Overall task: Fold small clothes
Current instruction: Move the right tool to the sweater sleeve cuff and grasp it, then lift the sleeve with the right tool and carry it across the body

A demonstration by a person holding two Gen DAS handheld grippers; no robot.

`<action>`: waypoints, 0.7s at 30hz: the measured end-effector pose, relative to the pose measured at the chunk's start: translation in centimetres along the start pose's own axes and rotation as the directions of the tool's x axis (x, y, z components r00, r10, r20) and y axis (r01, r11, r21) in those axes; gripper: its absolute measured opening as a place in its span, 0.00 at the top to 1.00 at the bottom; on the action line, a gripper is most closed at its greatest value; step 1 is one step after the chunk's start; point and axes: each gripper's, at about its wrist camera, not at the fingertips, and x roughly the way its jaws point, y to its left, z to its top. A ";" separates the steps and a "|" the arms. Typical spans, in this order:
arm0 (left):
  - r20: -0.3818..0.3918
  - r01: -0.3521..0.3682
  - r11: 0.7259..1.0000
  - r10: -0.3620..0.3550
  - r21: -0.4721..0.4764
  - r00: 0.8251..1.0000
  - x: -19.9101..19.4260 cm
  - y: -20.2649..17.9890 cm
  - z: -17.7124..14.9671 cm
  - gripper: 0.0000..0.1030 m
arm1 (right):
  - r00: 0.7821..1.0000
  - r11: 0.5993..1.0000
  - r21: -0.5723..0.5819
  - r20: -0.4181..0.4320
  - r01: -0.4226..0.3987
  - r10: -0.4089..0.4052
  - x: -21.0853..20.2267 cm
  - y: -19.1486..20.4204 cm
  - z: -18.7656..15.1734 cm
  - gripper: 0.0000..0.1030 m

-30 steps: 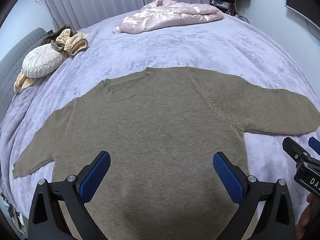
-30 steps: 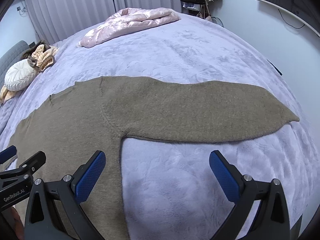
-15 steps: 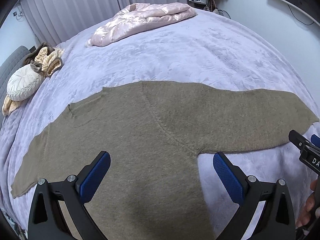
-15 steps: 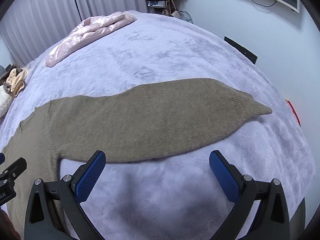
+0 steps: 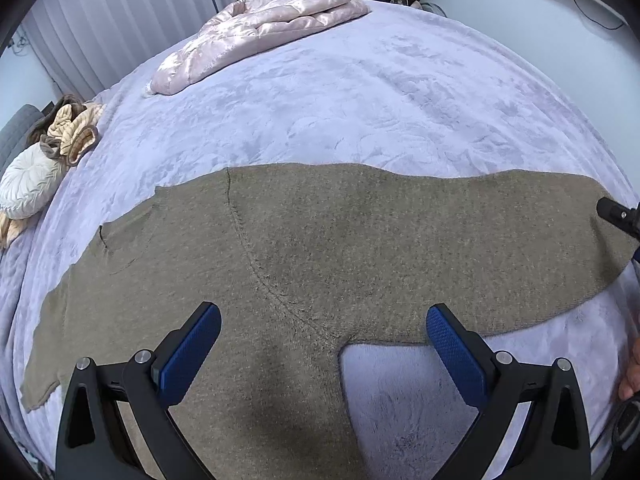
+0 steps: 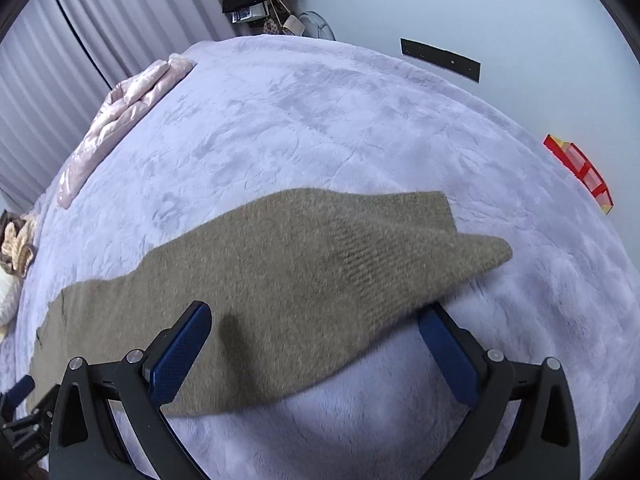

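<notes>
Olive knit sweater [image 5: 320, 248] spread flat across the lavender bedspread [image 5: 380, 100], filling mid-frame; left gripper [image 5: 323, 350] at lower centre, jaws spread wide, holding nothing, above the underarm; right gripper [image 6: 314, 354] likewise wide open and empty, straddling the sleeve cuff [image 6: 400, 248]; pink quilted jacket [image 5: 256, 32] folded at upper centre.

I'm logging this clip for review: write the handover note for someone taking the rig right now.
Left gripper: open, holding nothing, hovering above the sweater's right armpit.
Right gripper: open, holding nothing, low over the right sleeve, near its cuff.
Sweater lies spread flat on the lavender blanket, both sleeves stretched out sideways.
Done: sweater laid out; no fold visible.
Left: probably take the right sleeve and fold it across the body, then the other sleeve, then fold the body.
</notes>
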 end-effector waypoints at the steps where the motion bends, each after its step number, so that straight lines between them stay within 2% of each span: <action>1: -0.002 0.000 1.000 0.000 -0.003 1.000 0.2 0.1 0.0 0.00 | 1.000 1.000 0.009 0.010 -0.024 0.024 0.1 -0.2 0.4 0.02; 3: -0.009 0.002 1.000 -0.002 -0.014 1.000 0.6 0.3 0.2 0.00 | 0.997 0.996 0.025 0.018 -0.082 0.081 0.4 -0.4 1.1 0.09; 5: -0.014 0.005 1.000 -0.005 -0.027 1.000 1.0 0.6 0.3 0.00 | 0.992 0.992 0.026 0.007 -0.122 0.122 0.8 -0.5 1.6 0.37; 7: -0.018 0.006 0.999 -0.007 -0.037 1.000 1.3 0.8 0.4 0.00 | 0.990 0.990 0.021 0.010 -0.141 0.141 1.1 -0.6 1.9 0.53; 9: -0.019 0.012 0.999 -0.013 -0.045 1.000 1.6 1.0 0.4 0.00 | 0.989 0.988 0.024 0.012 -0.150 0.150 1.3 -0.9 2.0 0.64; 11: -0.021 0.012 0.999 -0.013 -0.048 1.000 2.2 1.2 0.5 0.00 | 0.985 0.984 0.045 0.017 -0.171 0.170 1.2 -1.4 2.0 0.93; 12: -0.031 0.012 0.999 -0.014 -0.050 0.999 2.7 1.2 0.4 0.00 | 0.981 0.979 0.056 0.031 -0.195 0.193 0.8 -1.6 2.0 0.94; 14: -0.056 0.001 0.999 -0.004 -0.050 0.998 3.8 1.3 0.3 0.00 | 0.979 0.981 0.034 0.082 -0.192 0.189 -0.5 -1.3 1.8 0.95; 16: -0.088 -0.011 0.998 0.006 -0.060 0.996 4.8 1.6 -0.1 0.00 | 0.981 0.989 -0.006 0.123 -0.150 0.150 -1.9 -0.5 1.6 0.95; 21: -0.105 0.056 0.987 -0.072 -0.151 0.992 4.9 3.7 -1.2 0.00 | 0.973 0.994 -0.098 0.218 -0.052 0.072 -5.6 2.4 1.4 0.95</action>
